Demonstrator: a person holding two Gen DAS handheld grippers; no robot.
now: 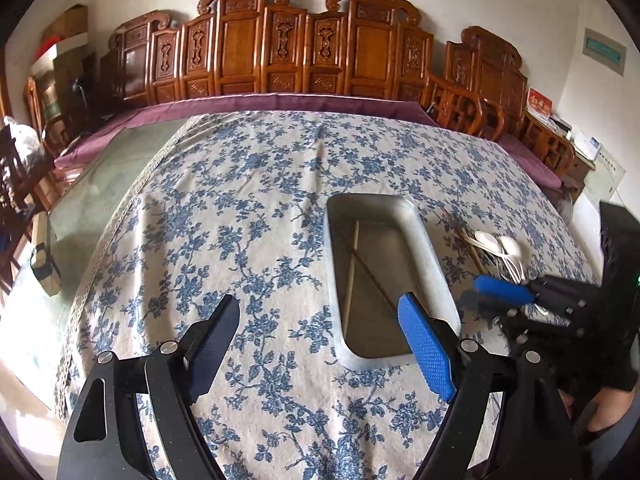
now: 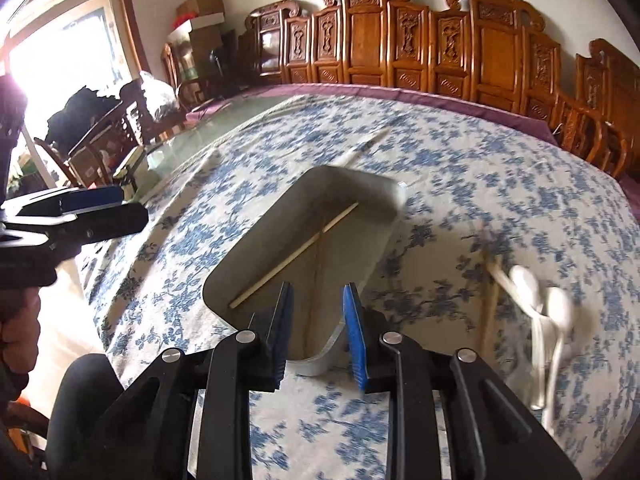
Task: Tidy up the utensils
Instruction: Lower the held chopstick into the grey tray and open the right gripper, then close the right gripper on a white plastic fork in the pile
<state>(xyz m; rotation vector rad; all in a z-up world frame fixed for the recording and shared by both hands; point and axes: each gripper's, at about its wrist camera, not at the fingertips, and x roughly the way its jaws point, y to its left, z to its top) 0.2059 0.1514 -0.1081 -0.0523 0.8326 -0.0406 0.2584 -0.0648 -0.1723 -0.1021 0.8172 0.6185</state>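
Observation:
A metal tray lies on the blue-flowered tablecloth and holds a pale chopstick crossed by a dark one. The tray and pale chopstick also show in the right wrist view. White spoons and more chopsticks lie in a pile right of the tray; they look blurred in the right wrist view. My left gripper is open and empty, low over the cloth left of the tray's near end. My right gripper is open and empty above the tray's near corner.
The right gripper reaches in from the right, beside the spoons. The left gripper shows at the left edge. A long white utensil lies beyond the tray. Carved wooden chairs line the far edge. Bare glass lies left of the cloth.

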